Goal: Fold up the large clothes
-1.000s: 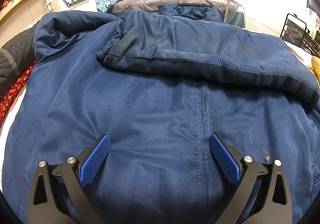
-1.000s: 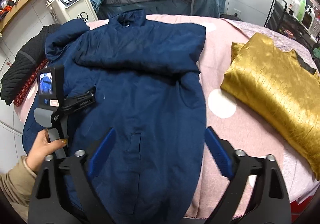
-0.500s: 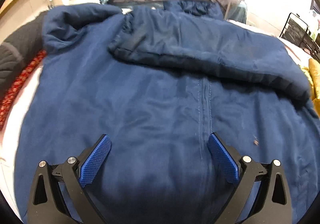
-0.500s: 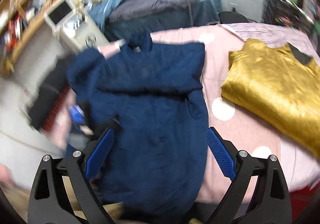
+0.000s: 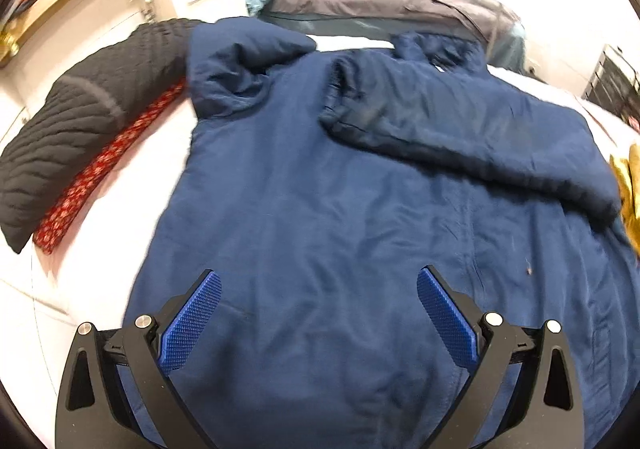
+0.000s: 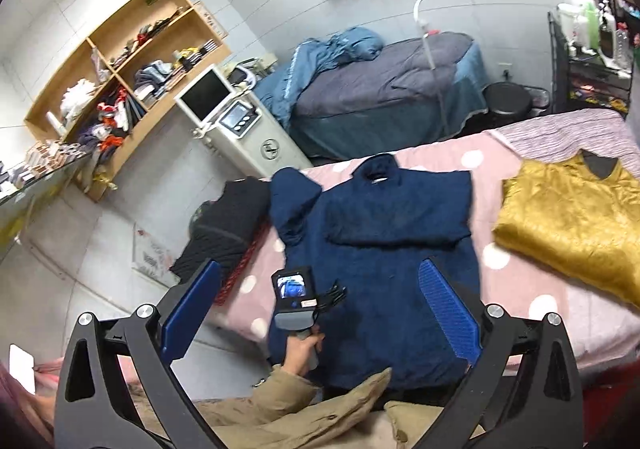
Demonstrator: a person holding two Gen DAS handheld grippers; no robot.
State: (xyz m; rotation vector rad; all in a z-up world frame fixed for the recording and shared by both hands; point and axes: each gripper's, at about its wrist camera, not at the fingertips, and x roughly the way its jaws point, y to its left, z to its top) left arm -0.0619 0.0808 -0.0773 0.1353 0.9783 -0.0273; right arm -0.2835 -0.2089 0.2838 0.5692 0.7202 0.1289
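Note:
A large navy blue jacket (image 5: 360, 209) lies spread on the pink dotted bed (image 6: 500, 261), collar at the far end. One sleeve (image 5: 460, 133) is folded across its chest; the other (image 5: 236, 61) is bunched at the far left. It also shows in the right wrist view (image 6: 384, 241). My left gripper (image 5: 318, 289) is open and empty, low over the jacket's lower part; it shows in the right wrist view (image 6: 332, 295) held by a hand. My right gripper (image 6: 320, 281) is open and empty, high above the bed's near edge.
A gold garment (image 6: 576, 225) lies on the bed to the right. A black quilted garment (image 5: 80, 129) and a red patterned cloth (image 5: 104, 173) lie at the left edge. Beyond are a white machine (image 6: 244, 129), a second bed (image 6: 384, 89), wooden shelves (image 6: 120, 65) and a wire rack (image 6: 588, 61).
My right gripper has risen and pulled far back, so the whole room shows. My left gripper has drawn back toward the jacket's lower left. Both stay open.

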